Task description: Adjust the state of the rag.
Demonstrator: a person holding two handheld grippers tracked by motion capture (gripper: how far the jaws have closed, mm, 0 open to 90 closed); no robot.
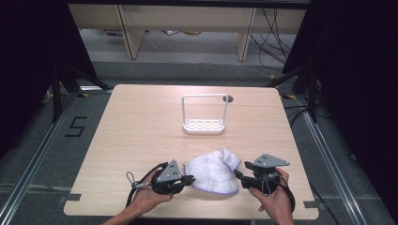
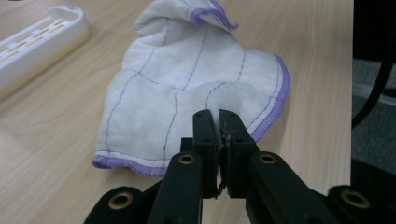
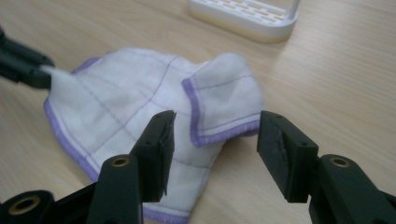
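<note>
Pale wood table (image 1: 141, 140) carries a crumpled cloth (image 1: 213, 172) at its near edge; the left gripper (image 2: 215, 122) pinches its left rim, while the right gripper (image 3: 215, 140), jaws wide, faces the folded right corner just ahead

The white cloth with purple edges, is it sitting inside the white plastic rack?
No, the white cloth with purple edges lies on the wooden table, apart from the white plastic rack.

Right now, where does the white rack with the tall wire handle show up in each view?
High view: the white rack stands at the table's centre, beyond the purple-edged cloth.
Left gripper view: its slotted base sits at the upper left edge.
Right gripper view: its base lies along the top, right of centre.
Shared landmark: the cloth lies nearer the camera than the rack in each.
</note>
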